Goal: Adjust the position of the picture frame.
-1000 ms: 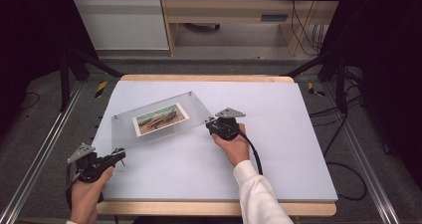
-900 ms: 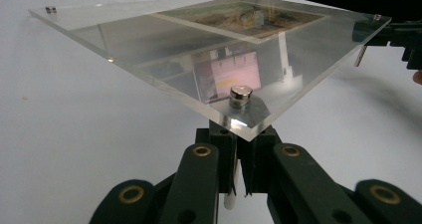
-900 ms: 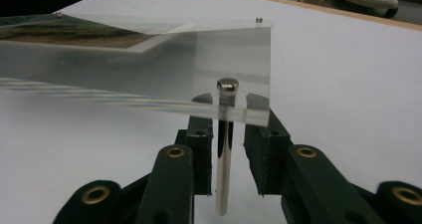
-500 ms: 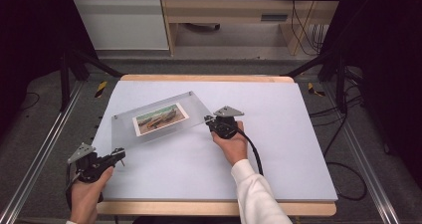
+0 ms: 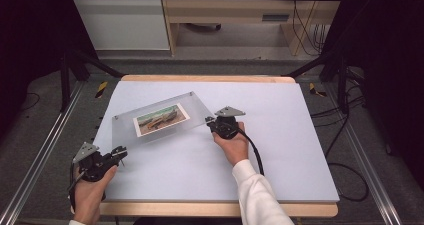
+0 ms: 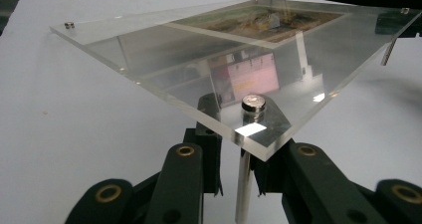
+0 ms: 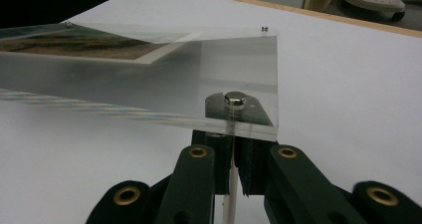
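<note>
A clear acrylic photo frame (image 5: 194, 109) stands on thin metal legs on the white table, with a landscape photo (image 5: 161, 119) inside. My left gripper (image 5: 120, 153) is at its near left corner. In the left gripper view its jaws (image 6: 238, 169) have just been opening; the corner leg (image 6: 243, 189) stands between them, with a gap at the left pad. A silver screw cap (image 6: 254, 103) tops that corner. My right gripper (image 5: 210, 121) is at the frame's right corner, shut (image 7: 231, 167) on the leg (image 7: 230, 194) under another cap (image 7: 235, 100).
The table (image 5: 280, 150) has a wooden edge at front and back. Metal rails (image 5: 40, 155) run along both sides, and black cables (image 5: 345, 175) lie on the floor at the right. A cabinet and desk stand beyond the far edge.
</note>
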{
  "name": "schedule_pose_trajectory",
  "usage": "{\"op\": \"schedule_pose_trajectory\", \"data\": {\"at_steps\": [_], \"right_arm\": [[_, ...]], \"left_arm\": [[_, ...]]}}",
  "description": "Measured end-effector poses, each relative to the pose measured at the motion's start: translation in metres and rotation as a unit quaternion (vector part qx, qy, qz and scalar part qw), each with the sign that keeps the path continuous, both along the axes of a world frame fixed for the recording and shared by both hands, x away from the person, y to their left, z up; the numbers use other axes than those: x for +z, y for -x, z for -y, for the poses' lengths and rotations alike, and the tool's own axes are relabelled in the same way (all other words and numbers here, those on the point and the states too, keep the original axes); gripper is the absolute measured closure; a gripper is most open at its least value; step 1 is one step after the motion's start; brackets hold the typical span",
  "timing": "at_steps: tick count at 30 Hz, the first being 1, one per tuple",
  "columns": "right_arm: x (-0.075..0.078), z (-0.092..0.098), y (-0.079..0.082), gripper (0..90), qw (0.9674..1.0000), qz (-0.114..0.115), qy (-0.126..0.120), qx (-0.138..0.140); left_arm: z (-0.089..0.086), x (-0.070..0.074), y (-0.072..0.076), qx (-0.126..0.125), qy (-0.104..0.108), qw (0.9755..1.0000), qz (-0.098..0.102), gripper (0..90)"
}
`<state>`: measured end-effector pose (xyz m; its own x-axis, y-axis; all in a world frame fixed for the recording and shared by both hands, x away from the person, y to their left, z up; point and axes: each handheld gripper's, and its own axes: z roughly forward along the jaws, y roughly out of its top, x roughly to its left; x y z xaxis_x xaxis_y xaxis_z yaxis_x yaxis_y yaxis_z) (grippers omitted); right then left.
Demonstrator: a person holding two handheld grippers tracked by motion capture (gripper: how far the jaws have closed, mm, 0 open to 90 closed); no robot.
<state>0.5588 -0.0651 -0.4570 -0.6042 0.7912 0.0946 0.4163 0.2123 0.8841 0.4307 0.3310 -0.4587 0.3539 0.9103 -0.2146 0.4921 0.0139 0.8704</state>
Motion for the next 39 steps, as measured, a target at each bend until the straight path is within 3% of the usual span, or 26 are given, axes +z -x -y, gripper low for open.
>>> {"op": "schedule_pose_trajectory", "data": {"at_steps": [12,15,19,26,34,39], "right_arm": [[-0.001,-0.0022,0.0008,84.5,1.0,-0.008,-0.004,0.004],[-0.0006,-0.0022,-0.0007,78.7,0.9999,-0.011,-0.006,0.004],[-0.0022,-0.0023,-0.0028,84.2,0.9999,-0.013,-0.009,0.007],[-0.0016,-0.0042,-0.0014,84.8,0.9999,-0.01,0.004,0.007],[-0.0008,-0.0064,-0.0006,84.9,0.9999,-0.009,0.0,0.008],[0.0039,-0.0058,0.0015,85.0,1.0,0.002,-0.003,0.0]], "left_arm": [[0.0,-0.0009,-0.004,0.003,0.005,1.0,-0.004,83.0],[-0.0002,-0.0008,-0.0038,0.003,0.003,1.0,-0.006,83.5],[-0.0001,-0.0008,-0.0036,0.002,0.002,1.0,-0.008,83.5],[0.0018,-0.0007,-0.0048,0.005,-0.004,1.0,-0.006,79.4],[-0.0015,0.0003,-0.0066,0.016,-0.002,0.9999,-0.002,83.7],[0.0007,0.0062,-0.0038,0.01,-0.011,0.9998,0.013,83.9]]}}
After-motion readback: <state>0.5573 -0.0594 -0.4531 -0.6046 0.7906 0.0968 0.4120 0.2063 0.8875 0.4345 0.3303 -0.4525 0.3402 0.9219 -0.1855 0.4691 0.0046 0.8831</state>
